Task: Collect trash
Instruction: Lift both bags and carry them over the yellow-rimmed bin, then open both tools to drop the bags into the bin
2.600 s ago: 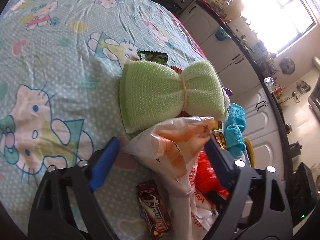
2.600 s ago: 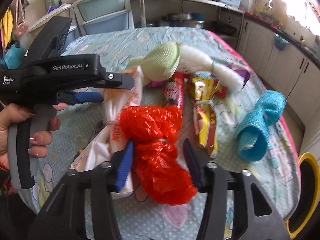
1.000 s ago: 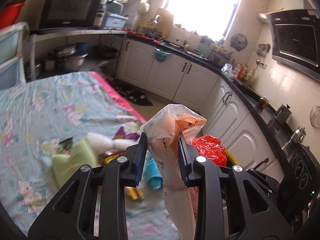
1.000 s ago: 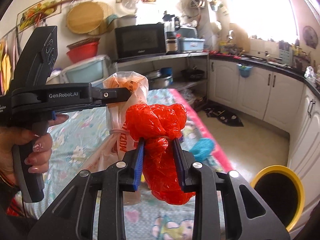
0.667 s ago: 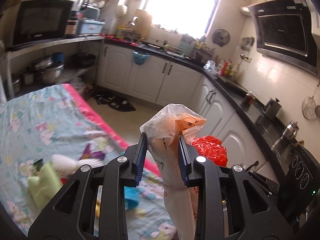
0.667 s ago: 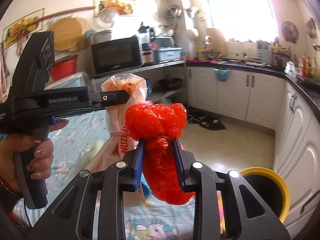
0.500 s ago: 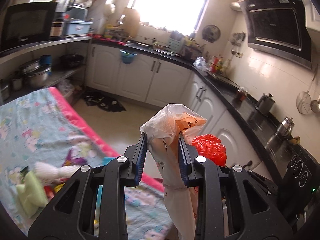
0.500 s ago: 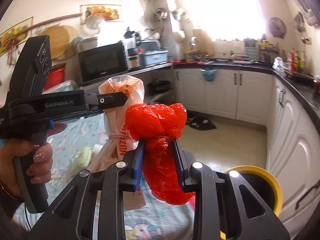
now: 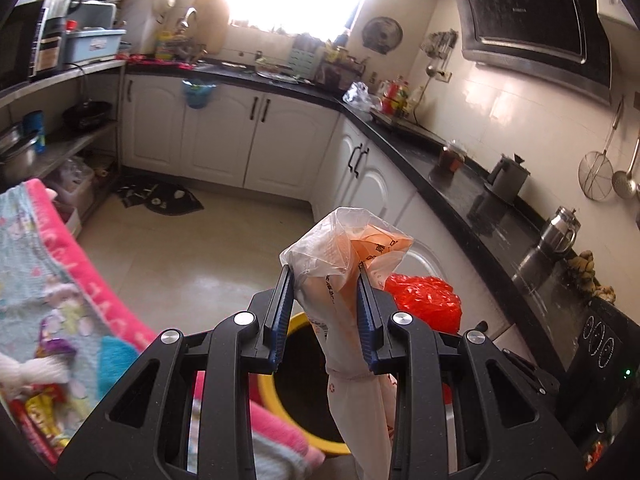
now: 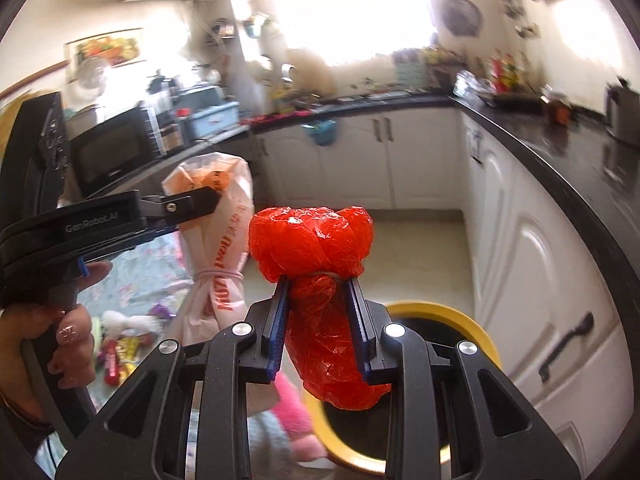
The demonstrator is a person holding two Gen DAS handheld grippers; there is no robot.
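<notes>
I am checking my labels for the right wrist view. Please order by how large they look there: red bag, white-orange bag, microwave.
1. Red bag: largest, but nearest the camera.
2 and 3. White-orange bag and microwave: they look alike in area, so I leave them unranked; the microwave stands much farther away.

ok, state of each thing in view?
left gripper: shut on white bag
white bag: tied, held over bin
right gripper: shut on red bag
red bag: tied, held above bin
bin: open, on floor
cabinet doors: closed
</notes>
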